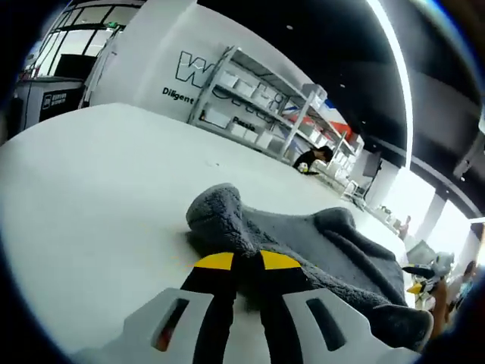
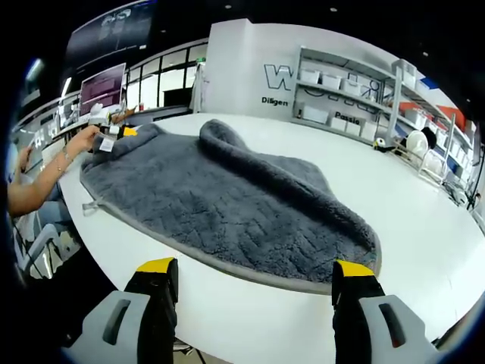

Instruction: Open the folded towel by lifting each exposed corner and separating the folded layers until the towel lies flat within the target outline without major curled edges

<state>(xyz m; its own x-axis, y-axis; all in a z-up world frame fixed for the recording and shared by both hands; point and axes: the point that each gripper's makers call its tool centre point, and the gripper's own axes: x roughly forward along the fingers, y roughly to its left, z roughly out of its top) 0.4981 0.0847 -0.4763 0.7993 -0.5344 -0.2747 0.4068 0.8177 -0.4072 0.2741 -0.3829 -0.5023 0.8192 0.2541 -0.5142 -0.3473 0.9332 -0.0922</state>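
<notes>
Towel (image 2: 227,201): grey, on white table (image 2: 424,227), mostly spread, one long fold rolled over along far side, w/ a raised hump. L gripper (image 1: 248,262): jaws nearly closed, pinching towel edge at far corner; R gripper (image 2: 258,277): jaws wide apart, empty, hovering just short of near hem. Judgement: draw pinched edge up & outward, low & slow, so fold peels back w/o curling; R can pin near hem.

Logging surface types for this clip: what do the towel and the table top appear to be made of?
The towel looks like thick grey plush fleece or terry: deep fuzzy pile with a pressed wavy pattern and a flat stitched border along its edge. The table looks like a smooth white matte laminate or painted board, even in tone and carrying only soft reflections; its core material cannot be told. The left gripper is closed on the towel's fold.
</notes>
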